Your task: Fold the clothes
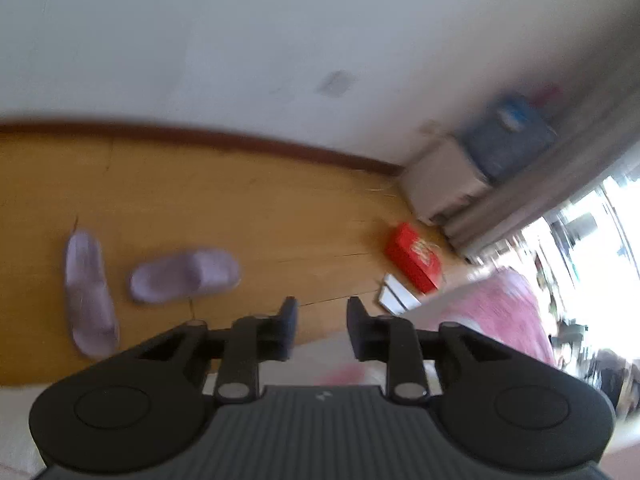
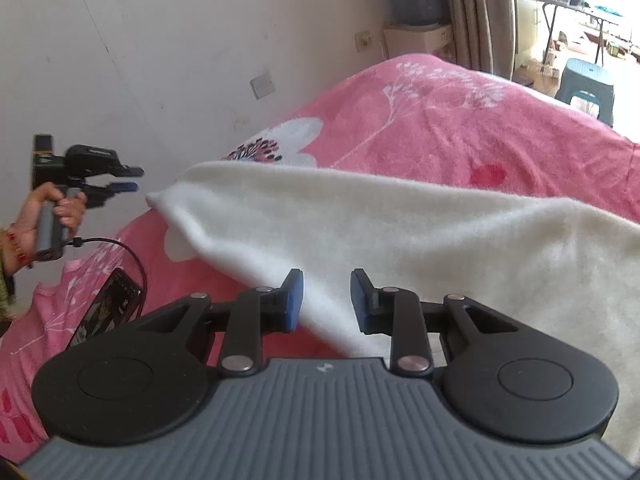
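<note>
Hovering right claw (image 2: 326, 300), fingers apart, empty, over white garment (image 2: 400, 240) edge on bed (image 2: 440, 128). Left claw (image 1: 322, 328) apart, aimed at floor (image 1: 200, 200): risk one-sided grab, skewed fold.

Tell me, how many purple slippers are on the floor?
2. One slipper lies far left on the wooden floor; the other slipper lies just right of it, turned sideways. None shows in the right wrist view; others may be hidden.

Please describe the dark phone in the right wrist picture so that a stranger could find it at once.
Start from the pink flowered bedspread that fills the view. Follow it to its lower left part, left of the white fleece garment. The phone lies there, a flat dark rectangle with a black cable above it.
</note>
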`<state>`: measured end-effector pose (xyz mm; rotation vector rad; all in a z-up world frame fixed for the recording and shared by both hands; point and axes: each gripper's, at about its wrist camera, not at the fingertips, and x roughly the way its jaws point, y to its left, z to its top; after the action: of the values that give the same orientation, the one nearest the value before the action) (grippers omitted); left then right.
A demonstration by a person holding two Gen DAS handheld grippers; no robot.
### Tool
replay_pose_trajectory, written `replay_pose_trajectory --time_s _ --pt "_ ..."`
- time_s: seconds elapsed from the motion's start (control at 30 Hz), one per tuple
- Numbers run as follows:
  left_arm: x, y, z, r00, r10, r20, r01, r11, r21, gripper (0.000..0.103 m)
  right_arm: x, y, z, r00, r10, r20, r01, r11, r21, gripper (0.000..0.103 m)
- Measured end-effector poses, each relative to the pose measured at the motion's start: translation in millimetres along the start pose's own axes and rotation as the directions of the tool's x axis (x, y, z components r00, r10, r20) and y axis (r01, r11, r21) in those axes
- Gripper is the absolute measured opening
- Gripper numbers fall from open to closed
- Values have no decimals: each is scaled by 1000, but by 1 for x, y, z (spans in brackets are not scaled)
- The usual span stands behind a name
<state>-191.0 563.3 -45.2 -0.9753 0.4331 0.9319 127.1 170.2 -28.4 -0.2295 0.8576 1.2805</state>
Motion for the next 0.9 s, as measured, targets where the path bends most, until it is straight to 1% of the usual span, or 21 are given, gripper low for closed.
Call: replay_pose_trajectory --time_s 0.03,0.07,0.1,0.13,0.17,0.2,0.27,0.3,0.33,0.4,0.43,0.47,0.5,0.57,0.6,0.67,0.7,0.73,0.77,0.87,0.9 --pt "-9 -20 -4 1000 -28 -5 29 997 76 28 -4 -3 0 1000 -3 7 3 1000 13 25" --pt "-17 -41 -11 997 -70 -19 72 986 150 31 -8 -6 -1 1000 -8 11 8 1000 23 25" --pt "-26 -64 -18 993 -115 -40 121 968 222 37 -12 -9 -2 1000 -18 14 18 999 29 25" --pt "-33 -86 -28 985 -159 -65 171 943 284 38 -16 -12 -4 999 -29 17 28 999 34 25" --pt "-39 -109 -41 974 -203 -95 224 911 347 39 -21 -15 -6 999 -40 20 39 998 39 25" --pt "-43 -129 -57 962 -243 -126 273 872 406 40 -24 -18 -9 999 -49 23 48 998 49 25" --pt "-47 -165 -96 940 -285 -186 340 778 529 40 -30 -23 -14 997 -66 28 64 995 71 25" --pt "-48 -183 -116 929 -300 -217 370 722 585 39 -33 -25 -17 997 -75 30 73 994 79 25" --pt "-46 -195 -138 923 -300 -242 385 675 630 39 -36 -27 -21 996 -82 30 79 993 86 25" --pt "-39 -217 -183 913 -289 -287 406 580 706 31 -42 -29 -28 995 -93 29 90 992 92 25" --pt "-34 -223 -202 904 -289 -316 427 559 711 29 -45 -30 -31 995 -98 28 95 991 94 25" --pt "-28 -228 -220 892 -290 -346 451 545 706 26 -48 -31 -35 994 -103 28 100 990 96 25" --pt "-21 -231 -234 882 -290 -370 470 542 696 25 -51 -32 -38 994 -105 26 102 989 102 25" --pt "-10 -233 -257 890 -270 -368 456 534 712 23 -58 -34 -44 994 -110 23 107 988 111 25" --pt "-4 -229 -262 902 -253 -351 432 551 714 22 -61 -35 -47 993 -112 22 109 988 113 25" --pt "7 -220 -269 927 -214 -308 374 595 712 19 -67 -37 -52 993 -113 22 110 987 114 25" --pt "12 -214 -268 934 -209 -289 355 618 702 13 -69 -38 -55 993 -113 22 110 987 114 25" --pt "13 -208 -265 942 -205 -265 334 635 697 10 -71 -40 -57 993 -113 21 110 987 115 25" --pt "11 -201 -260 949 -200 -243 314 647 695 7 -72 -42 -60 993 -114 20 111 987 117 25" --pt "6 -179 -243 969 -176 -173 247 680 690 7 -72 -49 -64 993 -114 16 111 985 132 25" --pt "4 -171 -234 976 -158 -147 216 698 683 7 -71 -51 -66 993 -114 15 110 984 138 25"
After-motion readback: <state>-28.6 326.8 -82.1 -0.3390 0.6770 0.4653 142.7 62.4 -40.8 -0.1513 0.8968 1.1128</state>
